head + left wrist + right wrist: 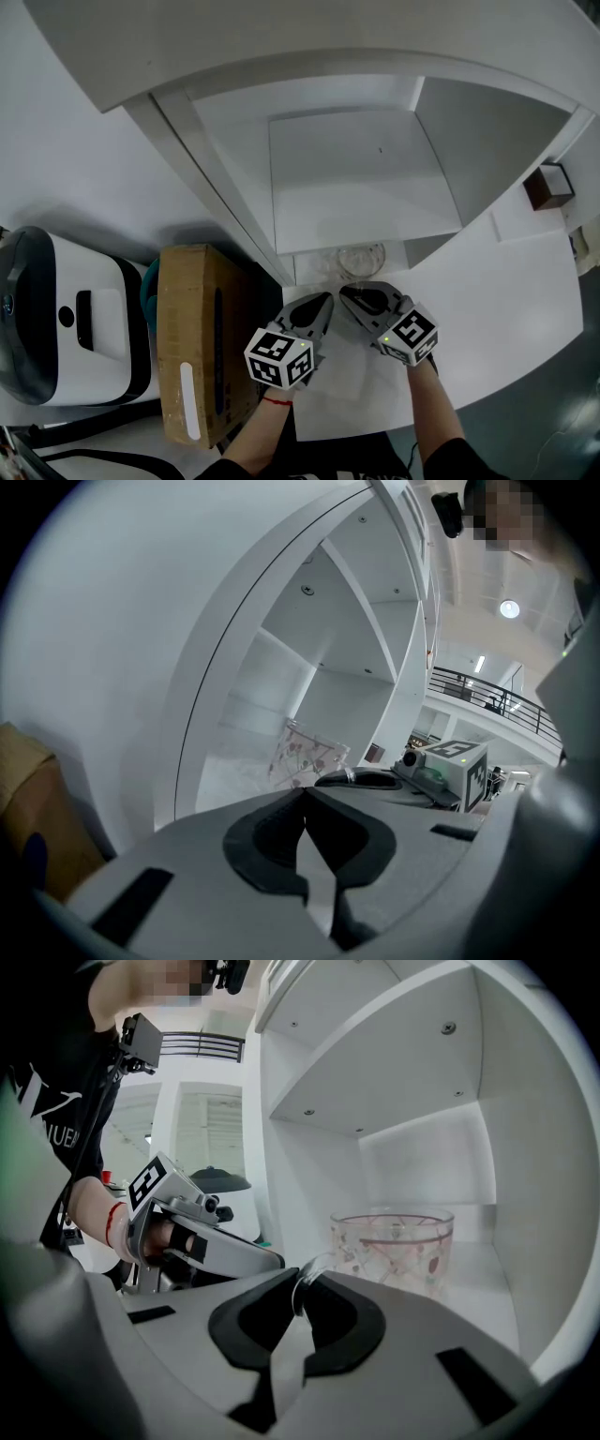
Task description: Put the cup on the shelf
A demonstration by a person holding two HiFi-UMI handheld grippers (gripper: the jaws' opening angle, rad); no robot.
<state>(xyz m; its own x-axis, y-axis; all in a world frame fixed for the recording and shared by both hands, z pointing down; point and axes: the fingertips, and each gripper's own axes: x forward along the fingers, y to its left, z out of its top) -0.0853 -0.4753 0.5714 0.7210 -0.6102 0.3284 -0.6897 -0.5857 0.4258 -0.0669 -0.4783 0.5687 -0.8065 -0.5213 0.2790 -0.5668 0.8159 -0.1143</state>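
Cup (392, 1246): upright on floor of the low shelf (356, 187) bay, just inside the front lip; glass handle (307, 1279) pointing out toward the claws.
Right claw (302, 1290): nearer of the two; clamped on the handle, cup body straight ahead of the tips.
Left claw (305, 817): pressed together, nothing held; just beside right claw.
Surroundings: cardboard box (192, 337) and white appliance (56, 328) on bench (506, 281), well apart to the left.
Obstruction: bay side walls only; straight-back withdrawal probably free.

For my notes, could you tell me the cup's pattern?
The cup is clear with small reddish motifs; right gripper view best.
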